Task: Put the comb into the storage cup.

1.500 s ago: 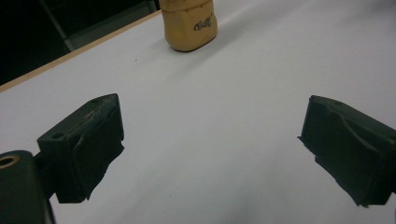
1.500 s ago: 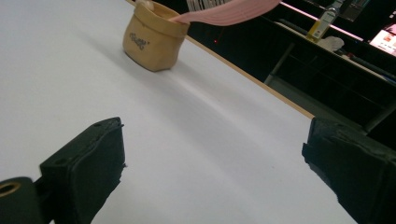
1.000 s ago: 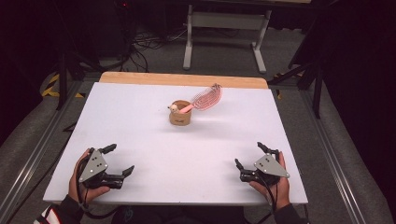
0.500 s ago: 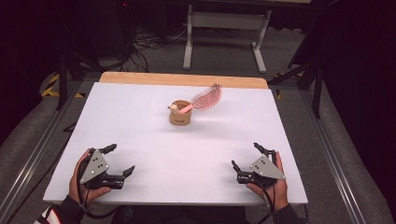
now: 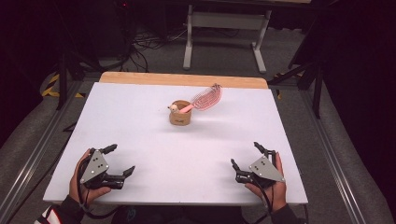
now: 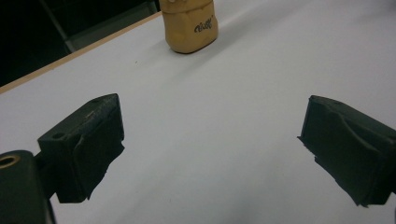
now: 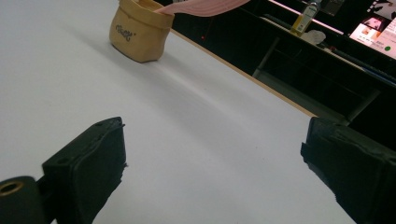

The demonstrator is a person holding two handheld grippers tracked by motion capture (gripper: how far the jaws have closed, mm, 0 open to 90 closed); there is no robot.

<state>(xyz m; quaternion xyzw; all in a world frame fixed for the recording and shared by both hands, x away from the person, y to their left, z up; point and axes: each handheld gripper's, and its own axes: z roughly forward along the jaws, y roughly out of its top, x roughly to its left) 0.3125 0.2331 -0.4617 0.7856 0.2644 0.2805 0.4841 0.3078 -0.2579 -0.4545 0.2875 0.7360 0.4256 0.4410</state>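
I'm seeing the left tongs (image 5: 120, 160) sitting low at the near-left corner of the desk (image 5: 140, 121), a hand (image 5: 81, 179) wrapping the grip from behind, cable trailing off the near edge. Jaws are standing wide apart, released, gripping nothing; in the left gripper view both black pads are hovering over bare white surface with a clear gap between them

Moving toward the middle: the small tan pouch (image 5: 180, 113) is sitting upright on the desk, past centre toward the far edge, well apart from both tongs. A pink whisk (image 5: 205, 99) is resting in it, handle end down in the pouch, wire head leaning out up and to the right over the desk. In the left gripper view the pouch (image 6: 189, 23) is showing far ahead near the top edge, dark lettering on its side. In the right gripper view the pouch (image 7: 139, 30) is sitting at upper left with the whisk (image 7: 201, 6) sticking out to the right

Far edge of the desk is showing a bare wooden strip (image 5: 182, 79)

Right side: the right tongs (image 5: 246, 158) are sitting at the near-right corner, hand (image 5: 275, 186) holding from behind, grey plate on top. Jaws also spread wide, released, nothing between them
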